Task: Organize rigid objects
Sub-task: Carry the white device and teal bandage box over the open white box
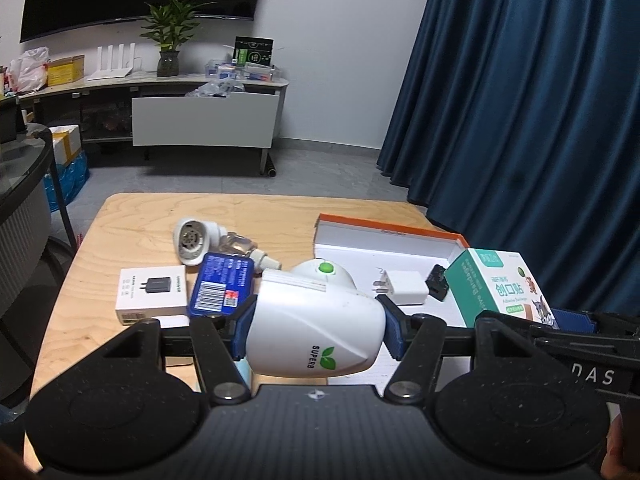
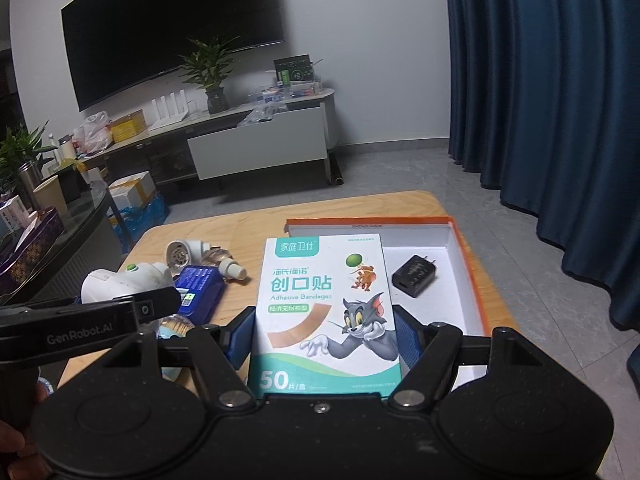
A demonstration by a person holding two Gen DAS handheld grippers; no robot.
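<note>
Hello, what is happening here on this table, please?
A person is tidying small items with two hand-held grippers. The left gripper clamps a white plug-in device; the right gripper holds an adhesive bandage box above the orange-rimmed tray, where a black charger and a white charger already lie.

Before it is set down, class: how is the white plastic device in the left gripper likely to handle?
The white device looks rigid, so it probably won't flex. Its rounded glossy shell may slip between the left gripper's pads and could roll on the table.
</note>
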